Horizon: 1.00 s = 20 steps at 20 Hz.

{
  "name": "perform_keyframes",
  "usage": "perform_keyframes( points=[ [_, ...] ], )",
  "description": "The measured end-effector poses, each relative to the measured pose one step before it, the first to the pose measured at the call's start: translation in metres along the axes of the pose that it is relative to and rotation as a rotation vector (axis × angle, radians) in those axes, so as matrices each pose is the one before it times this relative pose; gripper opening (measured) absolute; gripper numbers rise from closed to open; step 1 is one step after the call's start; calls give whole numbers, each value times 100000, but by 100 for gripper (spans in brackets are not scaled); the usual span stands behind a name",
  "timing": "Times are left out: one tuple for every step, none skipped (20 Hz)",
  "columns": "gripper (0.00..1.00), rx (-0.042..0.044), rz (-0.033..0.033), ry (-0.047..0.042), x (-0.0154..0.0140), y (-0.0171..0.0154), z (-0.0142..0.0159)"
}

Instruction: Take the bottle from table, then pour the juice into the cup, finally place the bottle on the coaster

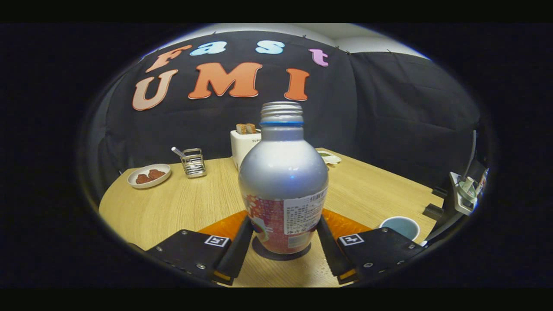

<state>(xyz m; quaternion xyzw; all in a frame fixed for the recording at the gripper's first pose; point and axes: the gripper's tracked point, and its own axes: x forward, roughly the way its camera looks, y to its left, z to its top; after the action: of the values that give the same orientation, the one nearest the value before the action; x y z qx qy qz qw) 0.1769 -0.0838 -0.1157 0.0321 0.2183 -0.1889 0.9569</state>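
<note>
A silver bottle (283,172) with a red and white label and no cap stands upright on a dark round coaster (281,255). The coaster lies on the wooden table (181,203), partly over an orange mat (345,224). My gripper (285,220) has its two fingers pressed against the bottle's lower sides, one on each side. A cup (400,226) with a pale blue inside stands to the right of the right finger, near the table's edge. Whether there is juice in the cup is unclear.
Beyond the bottle stands a white toaster (243,147) with toast in it. A wire holder (193,163) and a plate of brown food (149,175) sit far left. A small dish (332,159) is behind on the right. A clamp device (463,195) is at the table's right edge.
</note>
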Motion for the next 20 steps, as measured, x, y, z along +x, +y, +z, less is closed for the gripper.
perform_keyframes(
  points=[
    [77,-871,83,364,387,108,-362],
    [77,-569,143,520,220,248,-330],
    [77,-117,412,-76,142,276,-314],
    [77,-273,80,-106,157,242,-186],
    [77,-430,76,298,265,133,-348],
    [77,-200,-238,617,254,50,-375],
    [77,264,187,215,191,81,-256],
    [77,524,153,219,133,272,-462],
    [77,334,-67,212,119,2,-196],
    [77,-64,-179,341,156,-71,-179],
    [77,-168,-500,331,102,-153,-211],
    [77,65,100,-298,-66,-8,58],
    [78,201,-439,-210,-42,-97,67],
    [78,38,-87,154,52,-65,-112],
    [78,211,-26,-2,-34,-31,5],
    [79,180,36,-97,-114,-6,7],
    [79,179,-264,342,25,-66,-34],
    [80,242,-120,67,-110,21,-4],
    [80,73,-255,112,-97,-35,-11],
    [80,-297,-429,-339,-133,-90,164]
  ],
)
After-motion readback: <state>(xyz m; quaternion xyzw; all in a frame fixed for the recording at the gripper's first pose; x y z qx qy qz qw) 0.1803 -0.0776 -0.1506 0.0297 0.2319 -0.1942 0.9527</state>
